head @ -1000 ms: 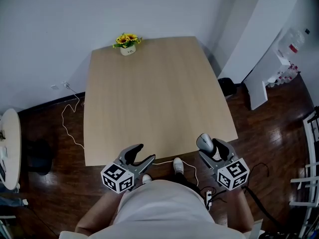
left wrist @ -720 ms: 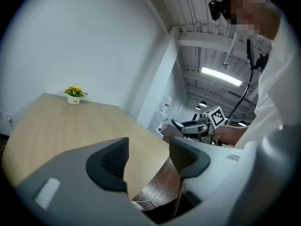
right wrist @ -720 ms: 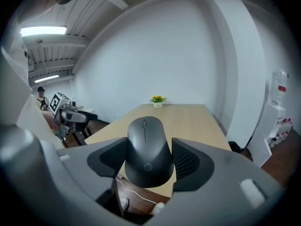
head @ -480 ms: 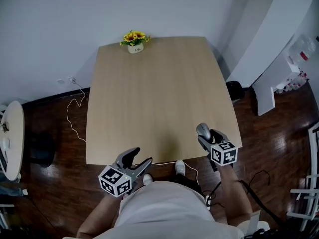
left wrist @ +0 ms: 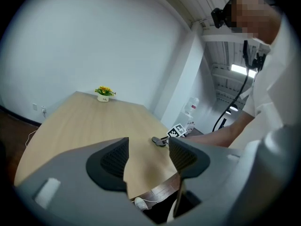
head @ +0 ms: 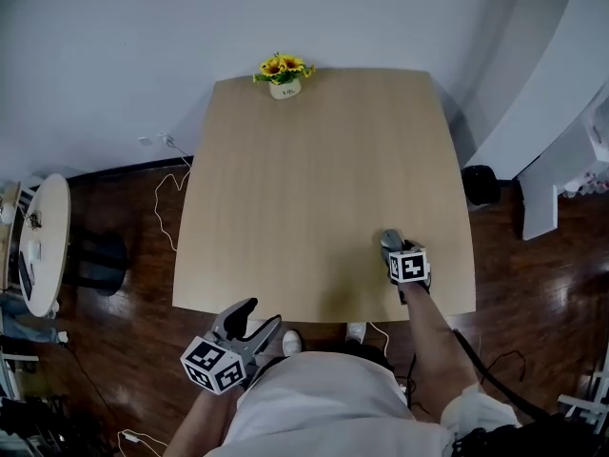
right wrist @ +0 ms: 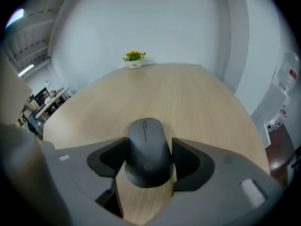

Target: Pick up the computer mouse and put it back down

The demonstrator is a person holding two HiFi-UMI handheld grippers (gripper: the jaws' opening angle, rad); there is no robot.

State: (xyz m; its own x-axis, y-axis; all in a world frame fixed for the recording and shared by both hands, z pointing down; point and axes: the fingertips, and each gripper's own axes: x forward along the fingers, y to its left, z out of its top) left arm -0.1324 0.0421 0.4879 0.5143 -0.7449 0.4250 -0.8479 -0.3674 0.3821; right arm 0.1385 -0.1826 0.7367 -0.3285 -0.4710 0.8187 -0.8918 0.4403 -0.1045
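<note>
A dark grey computer mouse [right wrist: 147, 153] sits between the jaws of my right gripper [right wrist: 148, 159], which is shut on its sides. In the head view that gripper [head: 400, 255] is low over the wooden table [head: 314, 179], near its front right edge, with the mouse [head: 390, 241] poking out ahead of the marker cube. Whether the mouse touches the tabletop I cannot tell. My left gripper [head: 249, 324] hangs off the table's front left edge, jaws open and empty. In the left gripper view its open jaws [left wrist: 148, 157] frame the distant mouse [left wrist: 158, 141].
A small pot of yellow flowers [head: 284, 72] stands at the table's far edge. Dark wooden floor surrounds the table, with a white cable [head: 171, 198] at the left. A round side table [head: 43, 246] is at far left, a white partition [head: 552, 74] at right.
My right gripper, still holding the mouse, has come forward and down from beyond the table's front edge to low over the tabletop. The left gripper has stayed off the front edge, only turning a little.
</note>
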